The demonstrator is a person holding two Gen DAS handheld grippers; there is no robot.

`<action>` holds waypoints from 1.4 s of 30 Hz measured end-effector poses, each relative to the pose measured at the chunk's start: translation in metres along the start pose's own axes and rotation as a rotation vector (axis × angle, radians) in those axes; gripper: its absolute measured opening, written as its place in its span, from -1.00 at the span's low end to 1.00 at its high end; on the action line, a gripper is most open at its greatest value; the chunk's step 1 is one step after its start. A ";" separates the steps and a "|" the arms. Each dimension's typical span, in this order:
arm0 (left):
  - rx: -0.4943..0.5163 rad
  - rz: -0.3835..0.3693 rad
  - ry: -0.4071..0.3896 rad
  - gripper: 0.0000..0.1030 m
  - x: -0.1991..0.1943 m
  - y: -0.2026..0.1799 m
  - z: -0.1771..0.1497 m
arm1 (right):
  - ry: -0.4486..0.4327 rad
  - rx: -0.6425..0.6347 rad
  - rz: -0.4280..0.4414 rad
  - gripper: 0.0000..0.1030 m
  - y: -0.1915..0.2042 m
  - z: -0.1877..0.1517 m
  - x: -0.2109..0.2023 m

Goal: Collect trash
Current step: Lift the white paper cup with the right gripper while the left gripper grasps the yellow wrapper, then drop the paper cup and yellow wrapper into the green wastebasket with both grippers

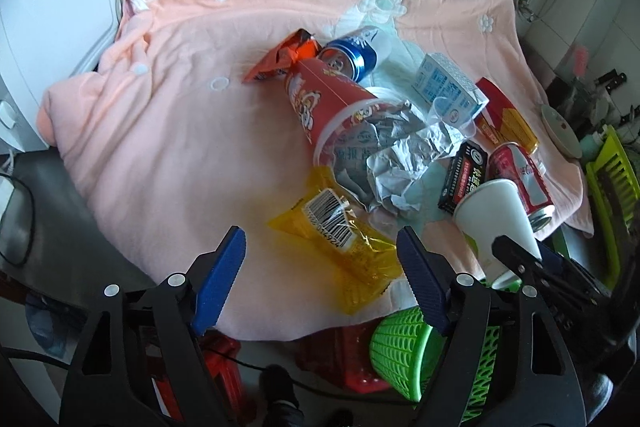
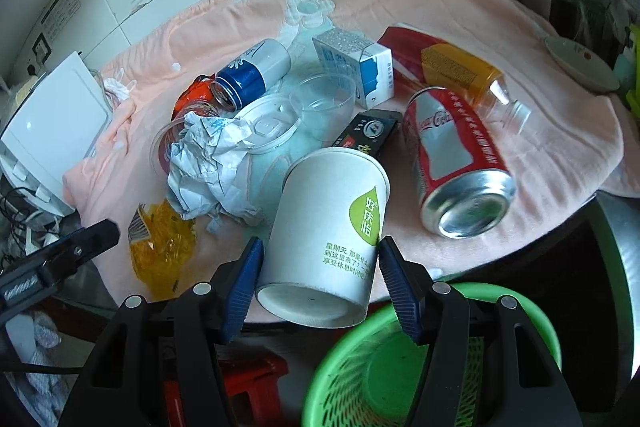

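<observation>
Right gripper (image 2: 318,281) is clamped on the white paper cup (image 2: 330,227), blue pads pressing its wall low down near the base, mouth pointing away toward the pile; in the left wrist view the same cup (image 1: 498,223) sits at about 3 o'clock of the left claw. Green mesh basket (image 2: 420,355) is directly below it at 6 o'clock, off the table edge, and I can't see anything in it yet. Step in hand, as I read it: carry the cup back over the rim and drop. Paper wall is soft, so don't squeeze harder; get the cup well over the basket opening before the jaws part, otherwise it likely clips the rim and rolls to the floor. Left gripper (image 1: 320,267) is open with nothing between the pads, hovering over the yellow wrapper (image 1: 340,239), which lies at its 12 o'clock on the near edge of the pink towel (image 1: 180,87). Wrapper is thin and slick: come down on its bunched middle, pinch both layers, don't catch towel. Rest is at 12 to 1 o'clock of the wrapper: crumpled paper (image 1: 404,155), red noodle cup (image 1: 328,107), blue can (image 1: 352,53), milk carton (image 1: 448,87), Coca-Cola can (image 2: 456,155). Cans roll; grip across the body.
</observation>
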State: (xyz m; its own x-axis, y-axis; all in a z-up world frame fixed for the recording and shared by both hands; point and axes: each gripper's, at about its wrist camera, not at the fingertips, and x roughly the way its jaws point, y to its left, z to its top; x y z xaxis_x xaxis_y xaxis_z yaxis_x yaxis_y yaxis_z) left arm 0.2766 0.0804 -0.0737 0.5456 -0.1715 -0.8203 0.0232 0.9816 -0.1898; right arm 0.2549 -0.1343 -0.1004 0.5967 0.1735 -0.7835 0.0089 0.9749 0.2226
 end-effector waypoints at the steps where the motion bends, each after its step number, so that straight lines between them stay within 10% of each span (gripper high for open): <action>1: -0.005 0.000 0.007 0.48 0.003 0.000 0.000 | -0.005 -0.005 -0.001 0.12 0.000 -0.002 -0.003; 15: -0.082 -0.039 0.141 0.05 0.050 0.004 -0.006 | -0.044 -0.034 -0.042 0.12 -0.018 -0.032 -0.048; 20: -0.082 -0.091 0.145 -0.38 0.052 -0.001 -0.010 | -0.028 -0.034 -0.073 0.12 -0.033 -0.051 -0.059; 42: -0.063 -0.152 0.094 -0.75 0.001 -0.021 -0.051 | 0.062 -0.035 -0.150 0.12 -0.081 -0.120 -0.072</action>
State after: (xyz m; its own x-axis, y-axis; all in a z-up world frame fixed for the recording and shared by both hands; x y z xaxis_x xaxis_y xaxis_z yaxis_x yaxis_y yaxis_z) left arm 0.2337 0.0548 -0.0983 0.4591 -0.3274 -0.8258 0.0455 0.9371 -0.3462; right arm 0.1146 -0.2091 -0.1313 0.5401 0.0333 -0.8409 0.0656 0.9945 0.0815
